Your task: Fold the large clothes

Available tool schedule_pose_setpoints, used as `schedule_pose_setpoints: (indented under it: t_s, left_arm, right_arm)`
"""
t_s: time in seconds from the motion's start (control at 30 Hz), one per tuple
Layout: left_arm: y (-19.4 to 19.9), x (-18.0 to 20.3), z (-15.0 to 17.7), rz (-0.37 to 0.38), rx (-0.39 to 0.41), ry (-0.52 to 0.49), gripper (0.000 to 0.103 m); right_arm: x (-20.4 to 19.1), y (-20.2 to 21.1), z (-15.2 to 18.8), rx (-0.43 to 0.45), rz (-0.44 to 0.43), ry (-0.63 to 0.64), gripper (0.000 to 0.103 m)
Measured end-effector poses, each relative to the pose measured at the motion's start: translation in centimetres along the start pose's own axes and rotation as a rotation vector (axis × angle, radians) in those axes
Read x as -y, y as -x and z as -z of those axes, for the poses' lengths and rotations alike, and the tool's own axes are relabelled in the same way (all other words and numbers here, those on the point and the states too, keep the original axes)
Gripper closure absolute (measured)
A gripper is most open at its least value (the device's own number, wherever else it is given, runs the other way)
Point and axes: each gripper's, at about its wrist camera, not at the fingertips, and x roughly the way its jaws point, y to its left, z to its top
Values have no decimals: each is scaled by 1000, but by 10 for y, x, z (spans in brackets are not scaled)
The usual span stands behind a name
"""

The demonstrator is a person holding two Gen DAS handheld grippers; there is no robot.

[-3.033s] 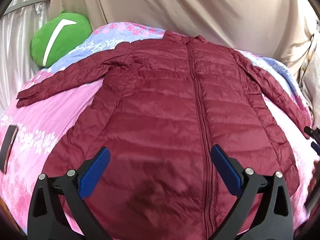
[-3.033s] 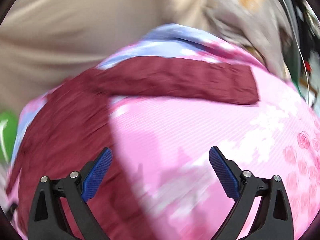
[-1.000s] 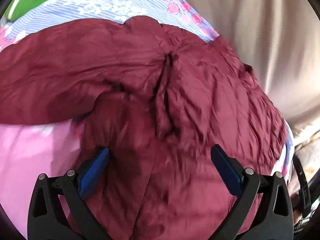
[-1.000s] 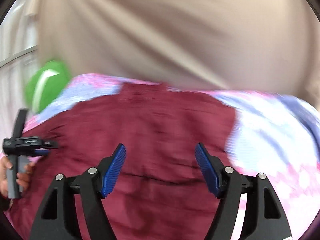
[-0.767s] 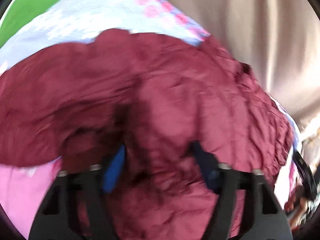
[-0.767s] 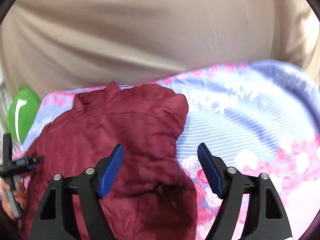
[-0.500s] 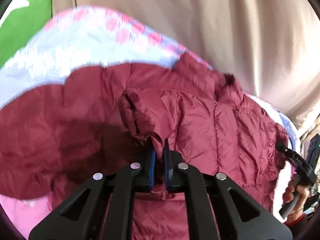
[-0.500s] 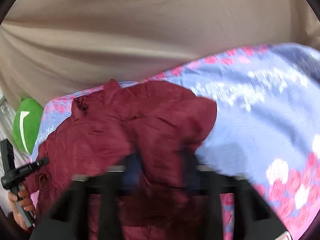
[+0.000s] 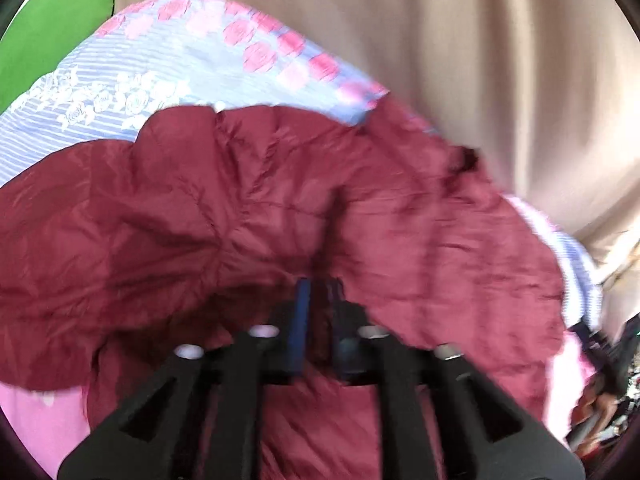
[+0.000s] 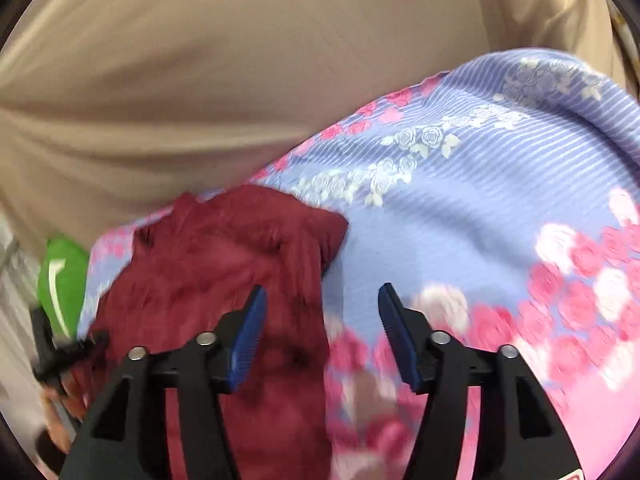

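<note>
On bed, jacket lies part-folded. Left hand-held gripper: jaws opening, fabric fold between pads, likely letting go after carrying sleeve inward. Right hand-held gripper: jaws opening, nothing gripped, hovering over jacket edge, probably freed for next fold.

Open floral bedspread right of the jacket, beige curtain (behind) closing the far edge, green cushion at the left corner
</note>
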Motion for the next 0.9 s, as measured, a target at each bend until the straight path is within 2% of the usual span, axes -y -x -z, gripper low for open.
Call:
schedule_pose_setpoints:
  t_s: [0.03,0.1,0.17,0.23,0.3,0.37,0.4,0.43,0.47,0.53,0.6,0.63,0.67,0.73,0.77,0.8,0.87,0.9]
  left_arm:
    - [10,9,2,20,9,-8,46]
    - [20,32,10,45,13,-36,35]
    - [16,70,25,118,-48,-127,34]
    - [1,105,40,162,-107,-204,30]
    - [-16,131,53,151,-145,-278,30]
    - [-42,149,58,77,-148,-341,34]
    - [-49,150,59,30,-131,-350,40]
    - [-61,146,55,-20,-120,-349,43]
    - [-66,143,52,-52,-123,-346,46]
    - [-77,127,48,-84,-146,-328,50]
    - [-81,120,47,-91,-136,-345,50]
    - [-83,121,48,-97,-129,-365,50]
    - [-83,122,49,-109,-121,-373,50]
    - [-74,124,48,-111,-119,-352,51]
    - [-68,127,46,-78,-122,-331,51]
    - [-56,131,43,-9,-128,-291,49]
    - [-39,146,39,113,-121,-246,38]
    - [-32,158,37,165,-112,-240,24]
  right_arm:
    - [-3,4,8,-22,-6,34,44]
    - [-17,3,26,-59,25,138,44]
    - [-34,-9,47,-92,109,294,44]
    - [-46,-27,58,-115,174,393,44]
    - [-52,-40,56,-118,200,410,44]
    - [-51,-46,49,-117,197,393,48]
    - [-51,-48,44,-112,193,383,60]
    - [-50,-48,38,-112,183,368,84]
    - [-50,-43,33,-116,165,350,95]
    - [-36,-23,26,-78,108,261,102]
    - [-16,-13,28,-82,92,226,103]
    - [-4,-22,34,-144,128,242,103]
    - [6,-32,44,-203,200,265,103]
    - [17,-23,43,-207,155,238,103]
    - [22,-14,39,-193,117,207,103]
    - [24,-2,33,-163,77,183,102]
    - [24,25,9,-73,24,162,94]
    - [23,31,-5,-43,14,150,78]
